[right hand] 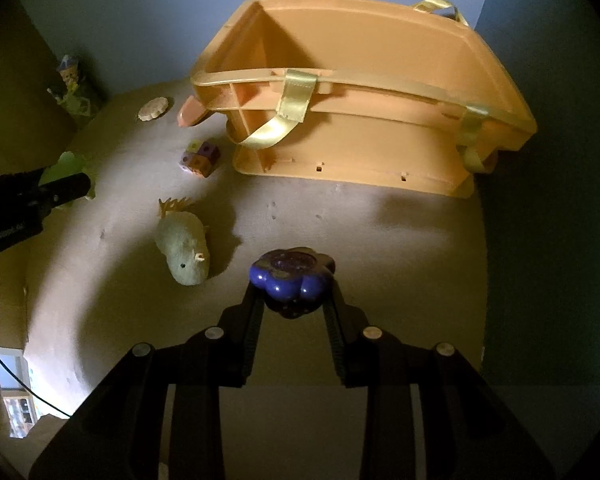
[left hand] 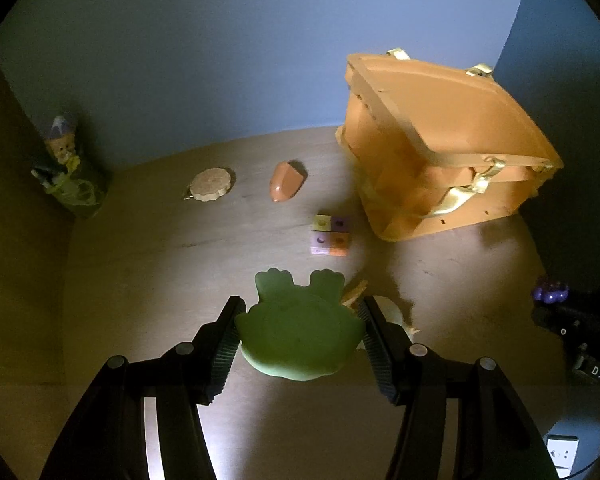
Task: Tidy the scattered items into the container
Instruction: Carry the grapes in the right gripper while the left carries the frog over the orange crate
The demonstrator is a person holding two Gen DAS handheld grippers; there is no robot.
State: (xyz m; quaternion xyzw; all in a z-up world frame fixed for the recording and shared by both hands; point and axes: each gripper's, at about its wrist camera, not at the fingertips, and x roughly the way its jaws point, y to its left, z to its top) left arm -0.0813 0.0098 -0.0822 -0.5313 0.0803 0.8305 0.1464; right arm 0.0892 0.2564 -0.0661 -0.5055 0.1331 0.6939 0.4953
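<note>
My left gripper (left hand: 300,308) is shut on a green frog toy (left hand: 300,332), held above the table. My right gripper (right hand: 294,290) is shut on a blue flower-shaped piece (right hand: 290,274), also lifted off the table. The orange container (right hand: 364,92) with yellow ribbon handles stands open at the back right of the table; it shows in the left wrist view as the orange container (left hand: 440,140). On the table lie a pale chick toy (right hand: 184,246), a coloured block cube (left hand: 330,235), an orange capsule-shaped piece (left hand: 286,186) and a round biscuit-like piece (left hand: 211,184).
A small figurine (left hand: 66,160) stands at the back left against the wall. The round wooden table (right hand: 340,224) drops off at its right edge. The blue wall (left hand: 240,60) is close behind the container. The left gripper's black body (right hand: 28,200) shows at the left of the right wrist view.
</note>
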